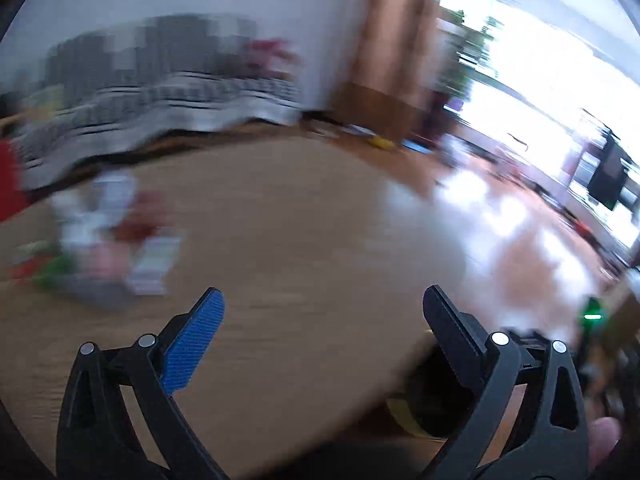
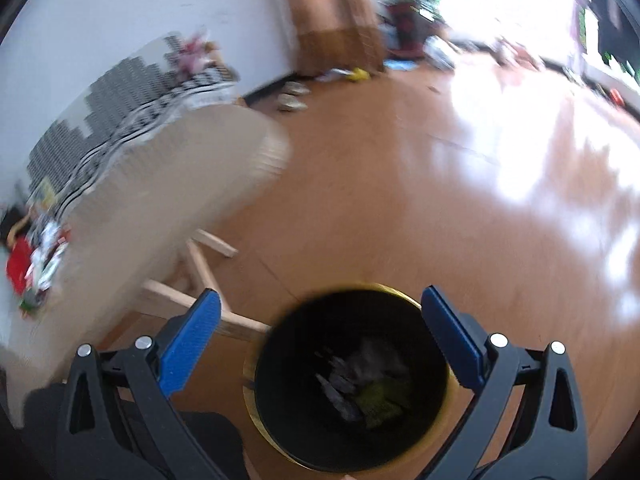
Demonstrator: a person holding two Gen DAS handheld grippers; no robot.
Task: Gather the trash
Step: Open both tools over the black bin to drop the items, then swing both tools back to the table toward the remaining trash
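Both claws, left (image 1: 322, 300) and right (image 2: 320, 300), gape wide above wooden floor (image 2: 360, 200).

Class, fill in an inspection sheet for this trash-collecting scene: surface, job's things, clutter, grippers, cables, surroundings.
Surface: light wooden table, mostly bare, blurred.
Job's things: pile of wrappers and packets at the table's left end; black trash bin with a yellow rim on the floor, some scraps inside.
Clutter: small items on the floor near the wall, too blurred to name.
Grippers: left hand-held gripper open, empty, over the table; right hand-held gripper open, empty, above the bin.
Cables: nothing seen.
Surroundings: patterned sofa, brown curtain, bright window.
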